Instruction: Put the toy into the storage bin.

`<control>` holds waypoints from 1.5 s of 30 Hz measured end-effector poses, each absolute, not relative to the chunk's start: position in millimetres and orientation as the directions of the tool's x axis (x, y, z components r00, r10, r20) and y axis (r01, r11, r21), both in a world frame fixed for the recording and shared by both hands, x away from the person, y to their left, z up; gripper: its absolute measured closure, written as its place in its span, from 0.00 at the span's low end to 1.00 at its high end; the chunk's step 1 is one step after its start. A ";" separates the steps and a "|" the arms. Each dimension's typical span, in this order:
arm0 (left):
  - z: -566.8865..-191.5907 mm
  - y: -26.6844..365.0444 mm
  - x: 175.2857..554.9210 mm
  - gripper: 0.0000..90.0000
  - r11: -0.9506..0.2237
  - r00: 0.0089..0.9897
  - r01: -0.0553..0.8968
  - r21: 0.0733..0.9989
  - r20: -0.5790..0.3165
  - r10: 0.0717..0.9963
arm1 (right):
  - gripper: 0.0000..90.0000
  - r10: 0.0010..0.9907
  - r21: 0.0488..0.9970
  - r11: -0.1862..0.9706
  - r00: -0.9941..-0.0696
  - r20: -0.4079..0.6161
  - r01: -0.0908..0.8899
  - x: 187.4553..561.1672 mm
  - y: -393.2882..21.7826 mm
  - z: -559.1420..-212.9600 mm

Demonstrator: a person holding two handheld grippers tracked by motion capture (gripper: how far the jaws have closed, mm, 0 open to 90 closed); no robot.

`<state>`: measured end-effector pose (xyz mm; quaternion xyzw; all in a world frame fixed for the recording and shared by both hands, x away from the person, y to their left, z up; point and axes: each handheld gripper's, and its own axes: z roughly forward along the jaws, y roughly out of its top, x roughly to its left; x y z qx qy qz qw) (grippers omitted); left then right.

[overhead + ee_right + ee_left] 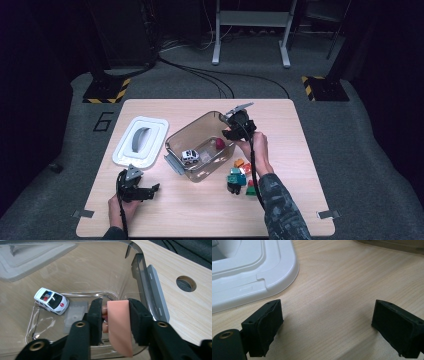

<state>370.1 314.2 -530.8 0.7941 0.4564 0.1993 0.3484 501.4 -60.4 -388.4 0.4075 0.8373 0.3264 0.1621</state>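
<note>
Right gripper view: the right gripper (115, 322), jaws pinching a pink block (119, 327) held upright, hangs inside the clear bin (140, 267) near the bench centre, toy ambulance (51, 300) to its left on the bin floor.

large digit "6" on the grey floor mat (102, 121), left of the table (280, 115)

Pink toy piece at the clear bin

Pink toy piece (119, 325): flat salmon-pink face twd camera w/ darker red-pink bit at its left edge, standing roughly upright, tilted slightly, inside the clear bin (140, 272) near its right wall, above the floor. White toy ambulance (51, 300) lies on bin floor, well left of the piece, wheels down.
</note>
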 end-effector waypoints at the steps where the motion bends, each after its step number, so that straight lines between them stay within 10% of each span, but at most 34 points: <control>1: -530.8 314.2 370.2 0.11 -0.341 0.504 0.586 0.735 -0.002 0.864 | 0.64 0.786 0.680 0.456 -0.618 -0.005 0.574 500.9 -60.9 -388.2; 20: -530.8 314.1 370.0 0.11 -0.338 0.501 0.586 0.736 -0.002 0.865 | 0.21 0.845 0.750 0.339 -0.535 0.023 0.568 464.8 -110.1 -363.8; 45: -530.8 313.9 369.9 0.11 -0.337 0.500 0.586 0.737 -0.002 0.866 | 0.23 0.890 0.582 0.291 -0.439 0.127 0.759 390.5 -148.5 -479.6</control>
